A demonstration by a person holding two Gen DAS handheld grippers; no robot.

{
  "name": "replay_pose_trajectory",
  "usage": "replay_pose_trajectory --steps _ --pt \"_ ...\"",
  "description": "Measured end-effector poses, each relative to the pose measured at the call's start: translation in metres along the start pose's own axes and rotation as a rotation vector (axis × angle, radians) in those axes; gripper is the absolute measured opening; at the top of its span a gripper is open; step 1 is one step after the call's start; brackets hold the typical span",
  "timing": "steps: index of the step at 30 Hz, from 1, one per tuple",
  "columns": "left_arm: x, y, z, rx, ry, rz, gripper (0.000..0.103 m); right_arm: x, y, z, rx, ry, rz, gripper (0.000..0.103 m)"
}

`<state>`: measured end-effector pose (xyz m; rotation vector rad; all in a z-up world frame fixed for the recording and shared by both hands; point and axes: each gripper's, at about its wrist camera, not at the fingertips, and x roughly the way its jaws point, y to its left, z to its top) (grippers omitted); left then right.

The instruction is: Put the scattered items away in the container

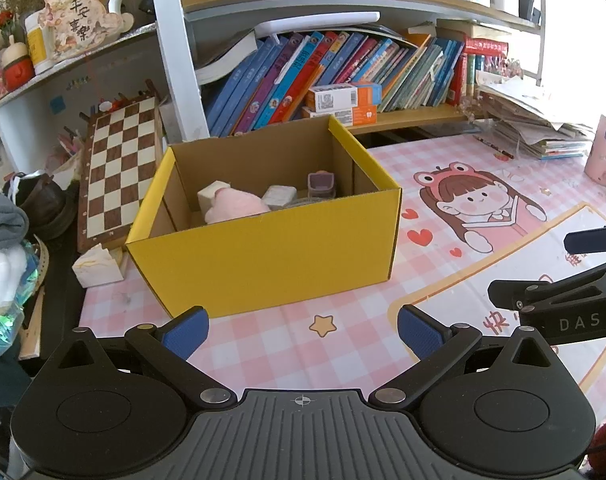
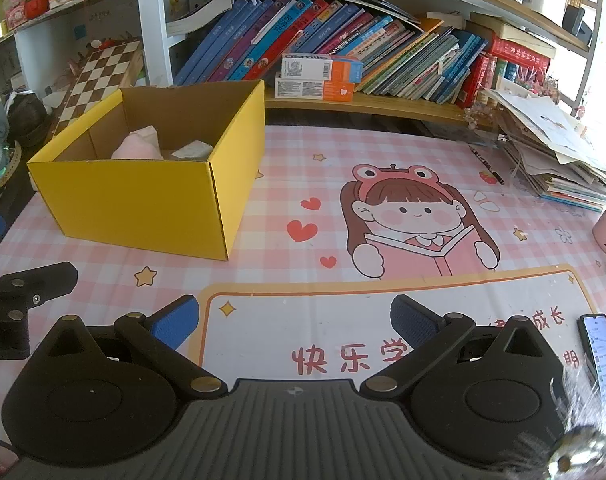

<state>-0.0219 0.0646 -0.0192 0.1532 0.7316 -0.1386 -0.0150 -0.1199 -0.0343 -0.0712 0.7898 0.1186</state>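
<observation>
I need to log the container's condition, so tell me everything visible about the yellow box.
The yellow box is open-topped corrugated cardboard, yellow outside and plain brown inside, with no lid in view. It stands upright and undamaged on the pink checked desk mat, in front of the bookshelf, with the chessboard at its far-left side. Inside lie a pink plush item and a few small items. Neither gripper touches it.

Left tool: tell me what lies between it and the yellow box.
Only bare mat, with a printed star, lies between the open left tool and the box, as the left wrist view shows.
</observation>
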Motion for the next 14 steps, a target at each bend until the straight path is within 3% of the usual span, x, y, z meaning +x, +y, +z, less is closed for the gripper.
replay_pose_trajectory --steps 14 --pt "0.0044 0.0032 -0.0011 -0.013 0.014 -0.016 0.102 0.0029 -0.0011 0.0005 -0.005 0.005 0.004 0.103"
